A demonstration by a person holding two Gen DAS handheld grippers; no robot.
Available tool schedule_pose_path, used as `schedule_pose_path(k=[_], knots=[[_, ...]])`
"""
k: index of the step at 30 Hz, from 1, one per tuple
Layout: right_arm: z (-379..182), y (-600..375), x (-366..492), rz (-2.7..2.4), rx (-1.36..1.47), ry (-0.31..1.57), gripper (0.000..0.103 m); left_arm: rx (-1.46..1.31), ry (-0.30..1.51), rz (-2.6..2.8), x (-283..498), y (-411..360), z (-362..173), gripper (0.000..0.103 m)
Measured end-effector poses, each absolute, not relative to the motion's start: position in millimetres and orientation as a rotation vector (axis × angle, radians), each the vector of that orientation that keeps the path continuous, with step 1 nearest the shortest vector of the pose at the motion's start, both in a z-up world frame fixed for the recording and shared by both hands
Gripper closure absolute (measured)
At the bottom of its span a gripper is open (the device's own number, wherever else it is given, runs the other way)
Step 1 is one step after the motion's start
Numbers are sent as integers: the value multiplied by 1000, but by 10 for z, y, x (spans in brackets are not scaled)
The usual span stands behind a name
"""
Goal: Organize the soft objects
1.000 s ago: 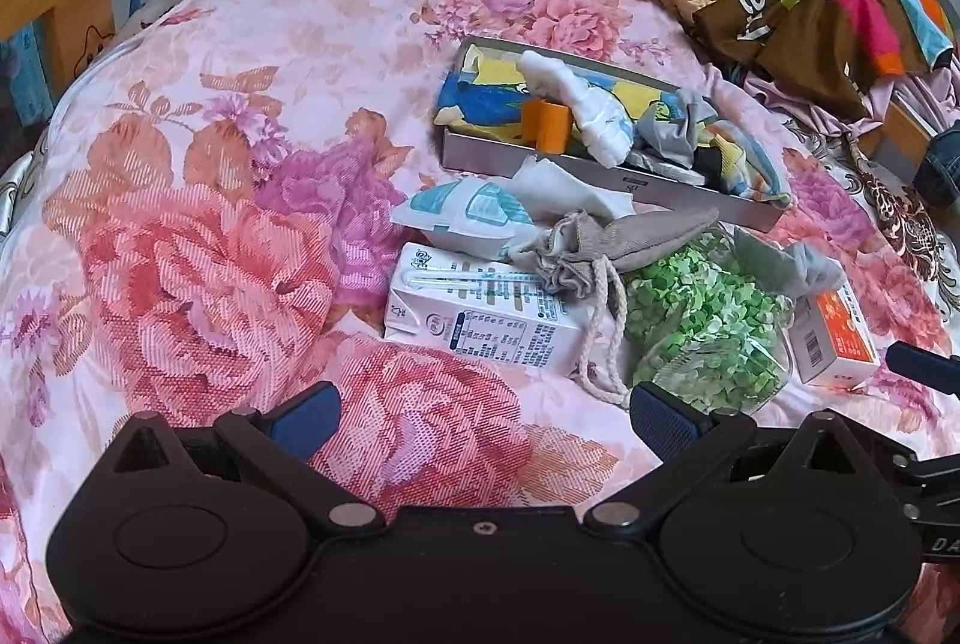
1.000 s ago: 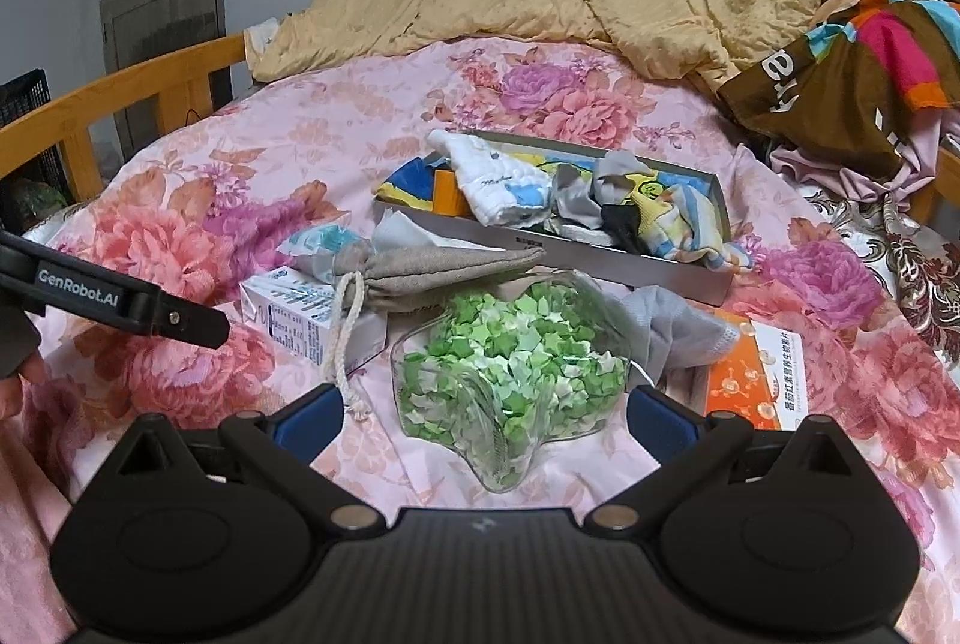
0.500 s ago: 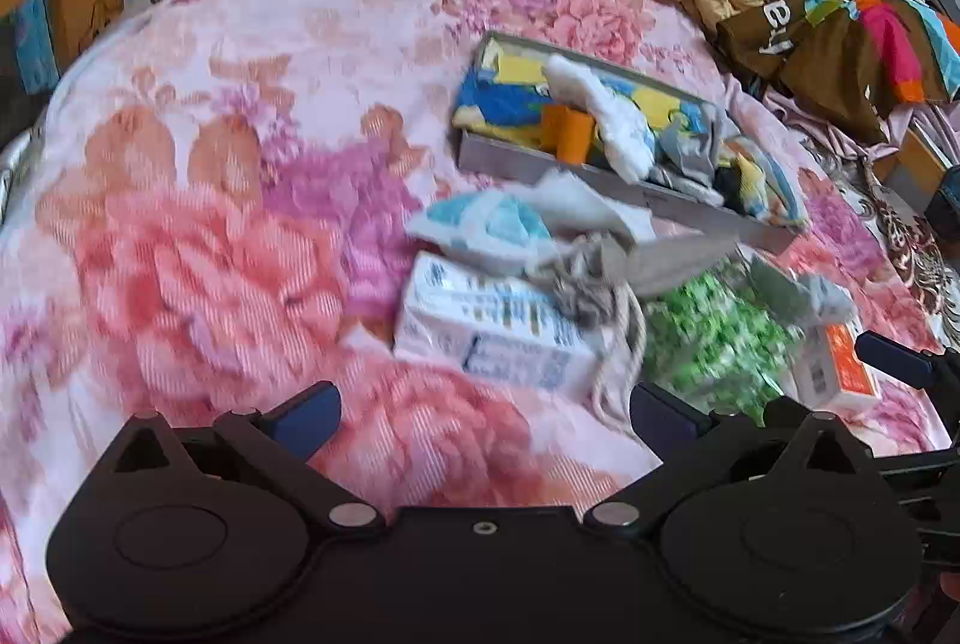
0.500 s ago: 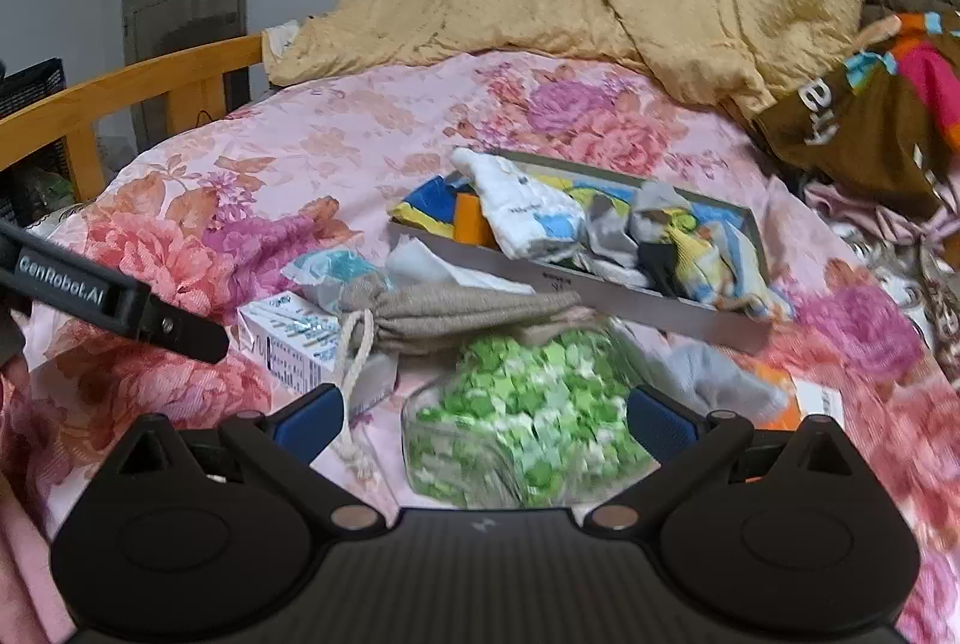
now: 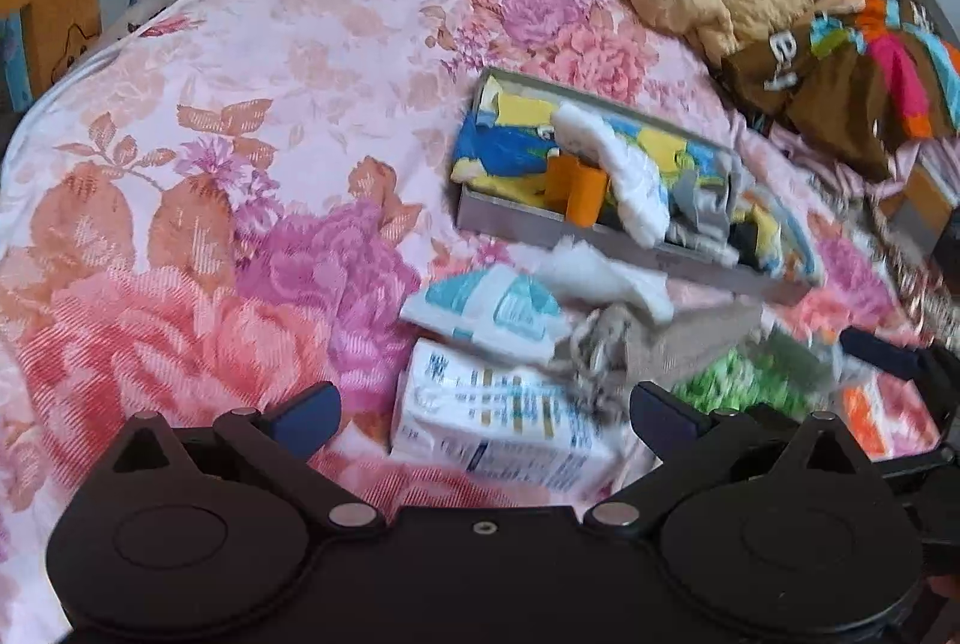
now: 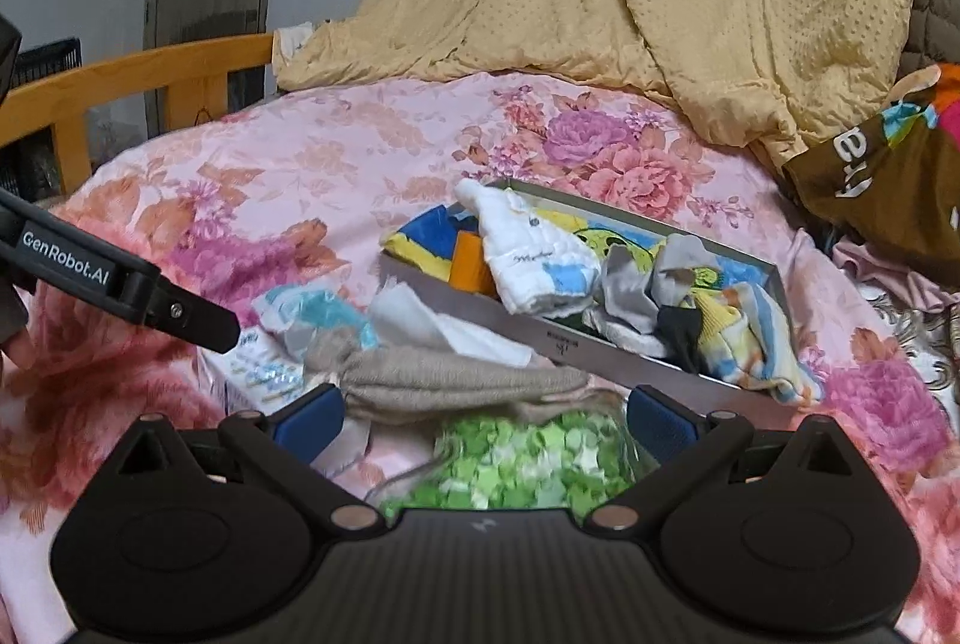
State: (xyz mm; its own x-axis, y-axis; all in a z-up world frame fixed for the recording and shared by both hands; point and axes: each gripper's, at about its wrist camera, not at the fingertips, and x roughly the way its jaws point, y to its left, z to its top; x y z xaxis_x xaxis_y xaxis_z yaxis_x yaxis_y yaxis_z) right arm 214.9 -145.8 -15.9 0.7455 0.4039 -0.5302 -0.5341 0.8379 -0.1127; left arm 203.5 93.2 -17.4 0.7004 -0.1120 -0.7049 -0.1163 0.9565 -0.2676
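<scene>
Right tongs [image 6: 485, 419]: jaws spread wide, holding nothing, low over the pile.
Left tongs [image 5: 485, 413]: jaws also wide apart and empty, over the carton [image 5: 501, 419].
Pouch [image 6: 456, 377]: grey drawstring bag, lying on the bedspread [image 6: 336, 158] just ahead of the right tongs, between its fingers' line and the box [image 6: 600, 344].
Long axis: runs across the right view, left to right, so roughly crosswise to the fingers; cord end to the left.
Nearer tongs: the right, by my reading; the left sits off to the pouch's cord side.
Below it: a clear bag of green bits [image 6: 528, 464], touching or just under the pouch.
Box: already holds socks and cloths, just beyond the pouch.
</scene>
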Motion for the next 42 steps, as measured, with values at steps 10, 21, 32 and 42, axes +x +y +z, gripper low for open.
schedule_pose_path(k=[10, 21, 32, 42], knots=[[-174, -1442, 2487, 549, -199, 528, 0, -365, 714, -3, 2386, 1081, -222, 1], [-205, -1382, 2786, 571, -131, 581, 1, -422, 717, -118, 2776, 1242, -309, 1], [-301, -1261, 2840, 579, -186, 634, 1, -405, 780, -172, 2941, 1271, -556, 12], [-345, -1196, 2817, 561, -232, 654, 3, -313, 811, -220, 2927, 1151, -622, 36]])
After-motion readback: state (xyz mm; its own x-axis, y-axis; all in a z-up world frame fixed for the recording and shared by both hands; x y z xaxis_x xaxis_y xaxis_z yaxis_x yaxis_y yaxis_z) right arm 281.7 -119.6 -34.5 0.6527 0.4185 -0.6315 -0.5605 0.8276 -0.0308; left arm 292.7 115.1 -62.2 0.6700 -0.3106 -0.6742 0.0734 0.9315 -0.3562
